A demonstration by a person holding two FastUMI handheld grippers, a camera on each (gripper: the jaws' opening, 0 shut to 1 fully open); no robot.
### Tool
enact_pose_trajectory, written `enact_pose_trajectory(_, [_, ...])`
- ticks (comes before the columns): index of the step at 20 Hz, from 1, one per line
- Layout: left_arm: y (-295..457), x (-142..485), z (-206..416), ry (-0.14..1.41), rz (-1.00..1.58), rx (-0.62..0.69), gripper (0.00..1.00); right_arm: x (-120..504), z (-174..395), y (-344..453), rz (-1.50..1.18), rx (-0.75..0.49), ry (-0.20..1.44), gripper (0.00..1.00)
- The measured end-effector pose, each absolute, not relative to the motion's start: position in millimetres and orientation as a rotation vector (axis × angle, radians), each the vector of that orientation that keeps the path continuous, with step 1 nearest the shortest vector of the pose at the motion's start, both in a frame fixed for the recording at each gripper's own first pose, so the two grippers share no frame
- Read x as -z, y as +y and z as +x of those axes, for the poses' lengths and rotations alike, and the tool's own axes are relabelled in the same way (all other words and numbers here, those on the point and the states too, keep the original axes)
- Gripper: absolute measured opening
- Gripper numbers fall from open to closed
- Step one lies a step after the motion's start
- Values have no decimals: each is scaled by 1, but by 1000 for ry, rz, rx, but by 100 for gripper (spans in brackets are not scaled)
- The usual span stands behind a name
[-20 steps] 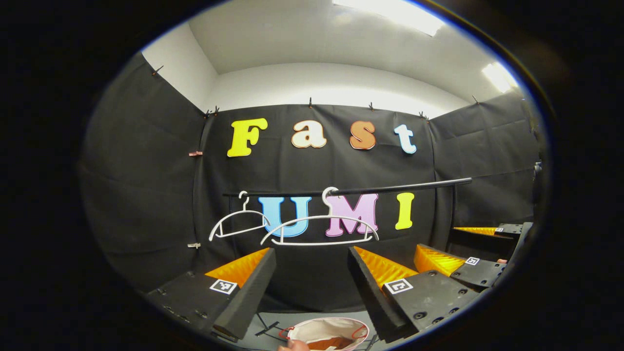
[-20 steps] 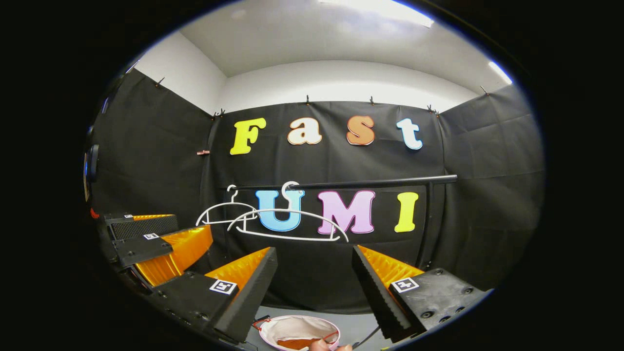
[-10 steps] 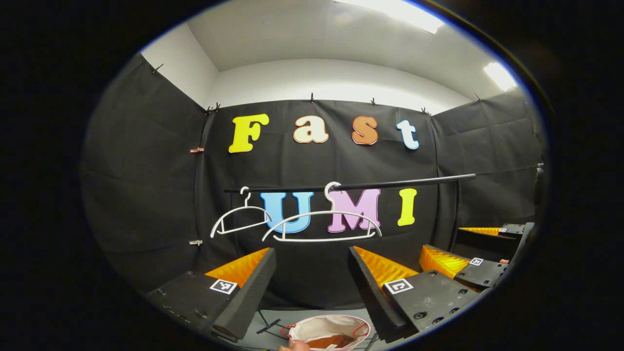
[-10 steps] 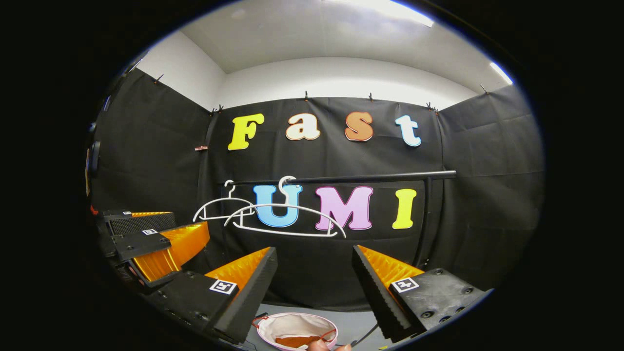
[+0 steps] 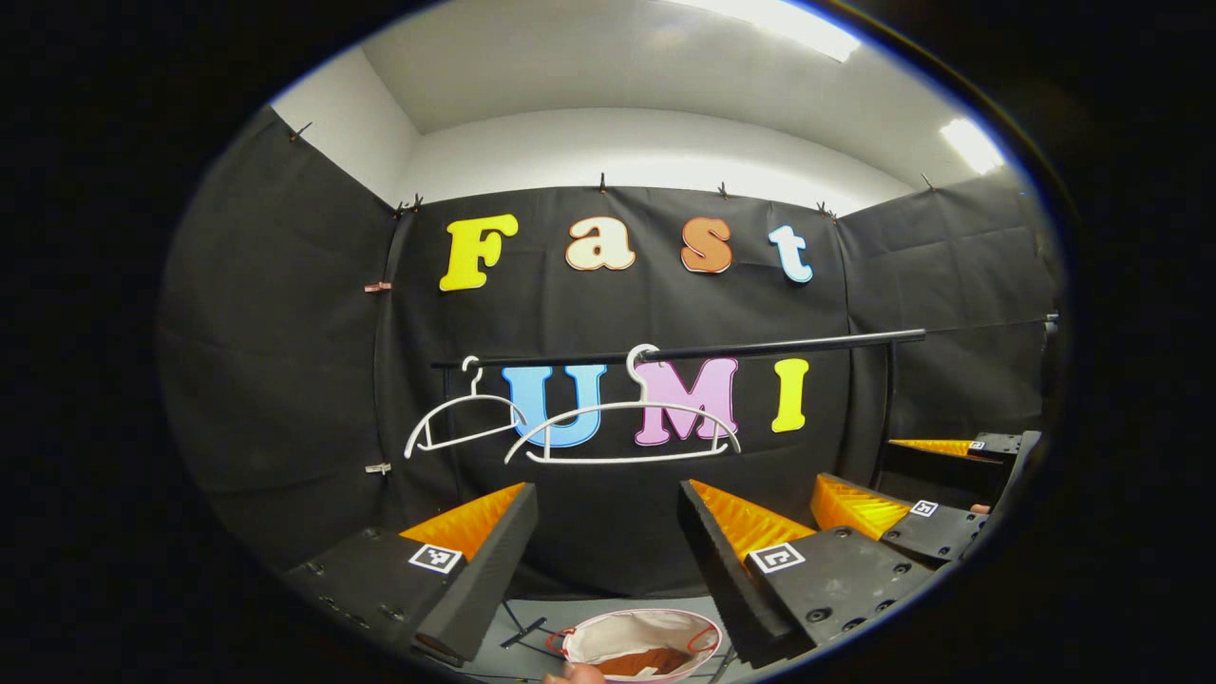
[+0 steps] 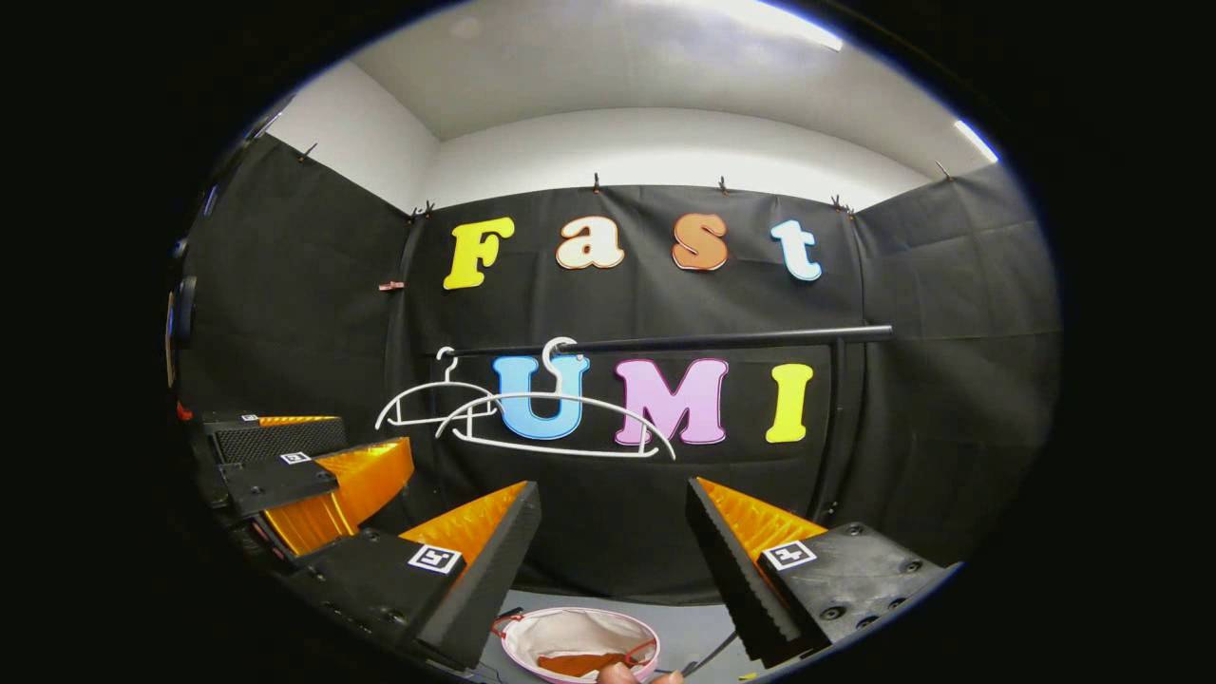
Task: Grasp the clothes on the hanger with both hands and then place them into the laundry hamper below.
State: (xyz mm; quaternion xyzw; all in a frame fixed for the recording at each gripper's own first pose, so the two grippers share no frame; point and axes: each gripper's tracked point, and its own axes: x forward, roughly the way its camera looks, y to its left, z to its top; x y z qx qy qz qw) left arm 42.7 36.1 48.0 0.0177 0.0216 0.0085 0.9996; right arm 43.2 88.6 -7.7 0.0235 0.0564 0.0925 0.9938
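Left gripper view: camera rides behind the left gripper [image 5: 608,532], faces the booth's back wall level-on, well back from it. Rail [image 5: 760,347] and two bare hangers [image 5: 622,432] sit mid-frame; hamper [image 5: 641,638] lies low between the fingers; right gripper [image 5: 912,518] shows at the right edge

Right gripper view: same heading, set further right; left gripper [image 6: 294,470] shows at its left edge. Shared: back wall, rail [image 6: 684,340], hangers [image 6: 556,427], hamper [image 6: 579,636]

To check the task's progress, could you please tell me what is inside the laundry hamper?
Inside the laundry hamper, an orange-brown garment lies against the pale lining. Its near part is cut off at the picture's bottom edge, so the rest cannot be seen.
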Motion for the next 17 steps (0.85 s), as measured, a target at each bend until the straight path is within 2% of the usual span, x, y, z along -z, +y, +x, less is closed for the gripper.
enact_pose_trajectory(17, [25, -43, 54, 58, 27, 6, 92, 16, 45, 81, 33, -173, 132, 99])
